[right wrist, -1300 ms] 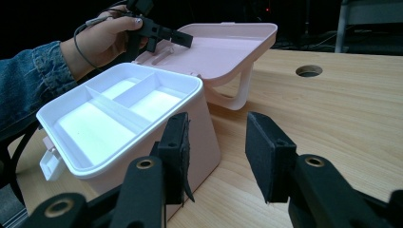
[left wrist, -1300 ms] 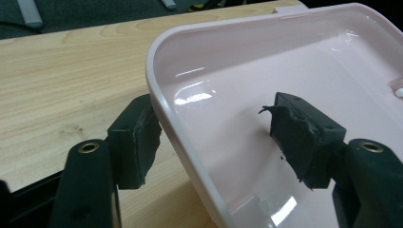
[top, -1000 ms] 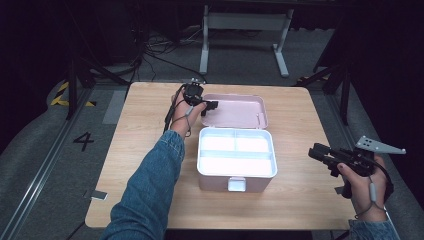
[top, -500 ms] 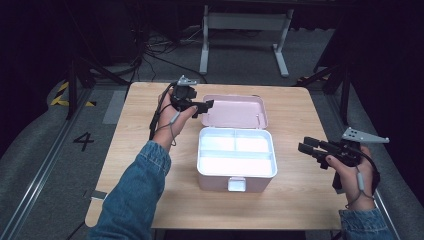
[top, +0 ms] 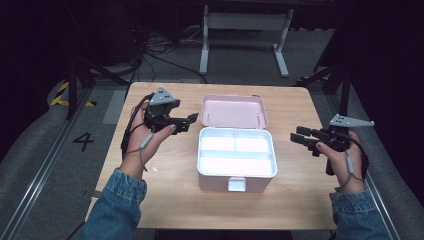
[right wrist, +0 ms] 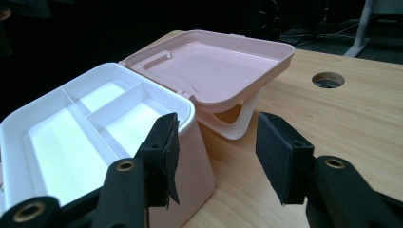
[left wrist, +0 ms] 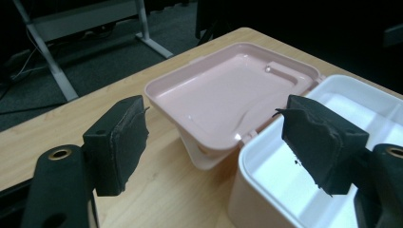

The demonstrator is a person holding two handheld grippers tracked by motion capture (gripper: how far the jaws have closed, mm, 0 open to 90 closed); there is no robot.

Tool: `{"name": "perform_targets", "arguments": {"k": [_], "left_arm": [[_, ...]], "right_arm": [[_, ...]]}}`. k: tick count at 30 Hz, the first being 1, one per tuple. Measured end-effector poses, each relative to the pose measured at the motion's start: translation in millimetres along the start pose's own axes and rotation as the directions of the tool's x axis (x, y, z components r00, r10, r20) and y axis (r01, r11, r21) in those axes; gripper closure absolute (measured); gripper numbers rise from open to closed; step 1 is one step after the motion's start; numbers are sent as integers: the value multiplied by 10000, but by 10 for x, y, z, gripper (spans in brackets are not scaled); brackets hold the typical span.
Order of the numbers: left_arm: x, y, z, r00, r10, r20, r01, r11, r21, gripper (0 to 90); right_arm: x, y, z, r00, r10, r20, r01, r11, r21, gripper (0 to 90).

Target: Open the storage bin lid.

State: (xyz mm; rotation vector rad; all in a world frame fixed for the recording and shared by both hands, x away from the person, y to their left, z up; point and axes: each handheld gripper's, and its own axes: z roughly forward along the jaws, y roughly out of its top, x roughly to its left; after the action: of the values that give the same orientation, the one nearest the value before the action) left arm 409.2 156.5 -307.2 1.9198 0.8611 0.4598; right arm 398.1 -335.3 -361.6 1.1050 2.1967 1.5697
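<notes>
A pink storage box (top: 220,181) stands open mid-table, its pink lid (top: 234,111) folded back behind it. A white divided tray (top: 236,159) sits empty in the box. My left gripper (top: 192,120) hovers open just left of the lid's near corner, pointing right. In the left gripper view, that gripper (left wrist: 221,140) has its pads wide apart, framing the lid (left wrist: 228,90) and the tray's corner (left wrist: 285,180). My right gripper (top: 297,138) is open to the right of the box, pointing at it. The right gripper view shows this gripper (right wrist: 221,152) near the tray (right wrist: 81,137) and lid (right wrist: 214,61).
The wooden table (top: 165,200) has bare surface on both sides of the box and in front of it. A round cable hole (right wrist: 328,80) lies in the tabletop beyond the lid. Past the far edge, a metal stand (top: 245,22) rises from the dark floor.
My left gripper has drawn back from the lid's far left corner, moving left and toward the person. The right gripper has moved left toward the box. The box is unchanged.
</notes>
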Motion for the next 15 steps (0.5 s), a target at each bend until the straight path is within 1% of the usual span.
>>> {"name": "perform_targets", "arguments": {"k": [1, 4, 6, 7, 8, 9, 12, 13, 15], "left_arm": [[-5, -47, -45, 10000, -78, -3, 78, 10000, 56, 243], [5, -134, -146, 9998, 53, -172, -49, 9998, 203, 244], [13, -208, -212, 9995, 74, -322, -63, 9994, 341, 246], [21, -261, -243, 9992, 5, -406, 13, 9990, 442, 245], [23, -309, -257, 9988, -79, -487, 104, 9986, 512, 245], [27, -357, -269, 9978, -35, -663, 77, 9980, 635, 244], [39, -495, -289, 9969, -48, -786, 114, 9965, 834, 245], [52, -542, -281, 9966, -264, -775, 328, 9960, 826, 249], [99, -605, -272, 9960, -199, -867, 308, 9915, 1264, 254]], "right_arm": [[-7, 8, 7, 10000, -20, -3, 20, 10000, 21, 505], [-26, 21, 9, 9998, -139, 121, 137, 9998, 145, 500], [-48, 12, 7, 9997, -179, 180, 172, 9992, 374, 500], [-58, 2, 7, 9997, -151, 174, 142, 9985, 530, 501], [-71, -13, 8, 9995, -175, 245, 159, 9977, 657, 504], [-80, -24, 9, 9992, -194, 337, 169, 9972, 730, 506], [-100, -53, 14, 9984, -224, 523, 172, 9950, 983, 507], [-102, -58, 14, 9980, -230, 596, 168, 9945, 1029, 506], [-118, -73, 18, 9970, -304, 708, 219, 9929, 1171, 493]]}}
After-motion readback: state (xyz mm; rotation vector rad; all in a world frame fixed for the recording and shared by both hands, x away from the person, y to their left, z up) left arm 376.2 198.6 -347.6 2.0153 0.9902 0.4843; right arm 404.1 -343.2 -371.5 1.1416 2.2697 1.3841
